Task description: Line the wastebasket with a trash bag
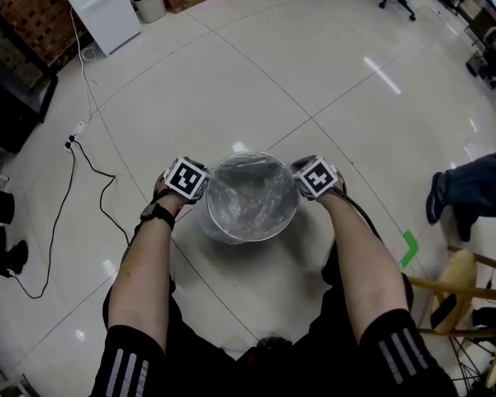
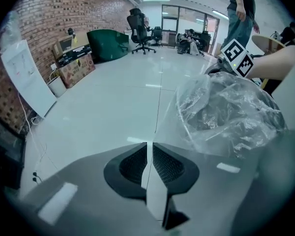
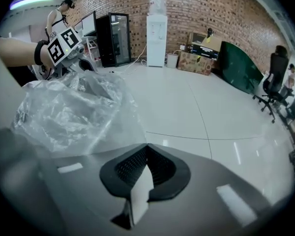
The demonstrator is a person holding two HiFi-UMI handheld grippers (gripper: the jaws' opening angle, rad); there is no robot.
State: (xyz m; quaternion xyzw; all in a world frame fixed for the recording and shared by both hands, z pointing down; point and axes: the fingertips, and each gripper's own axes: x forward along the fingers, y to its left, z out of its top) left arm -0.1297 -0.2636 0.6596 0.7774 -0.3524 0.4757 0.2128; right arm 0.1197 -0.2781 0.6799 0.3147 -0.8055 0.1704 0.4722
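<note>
The clear trash bag [image 1: 252, 195] sits open in the wastebasket [image 1: 217, 231], with the left gripper [image 2: 148, 156] and right gripper [image 3: 146, 159] each clamped on its film at opposite sides; cuffing the rim seemingly remains.

wastebasket [image 1: 246, 239]: walls mostly hid by trash bag [image 1: 252, 195] | bystander [image 1: 478, 188]: cut off at R edge

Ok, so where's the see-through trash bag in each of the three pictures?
Head view: the trash bag is in the middle of the picture.
Left gripper view: it is on the right side, a little above the middle.
Right gripper view: it is on the left side.
Shared landmark: the brick wall, at the top left in the head view, on the left in the left gripper view, and along the top in the right gripper view.
</note>
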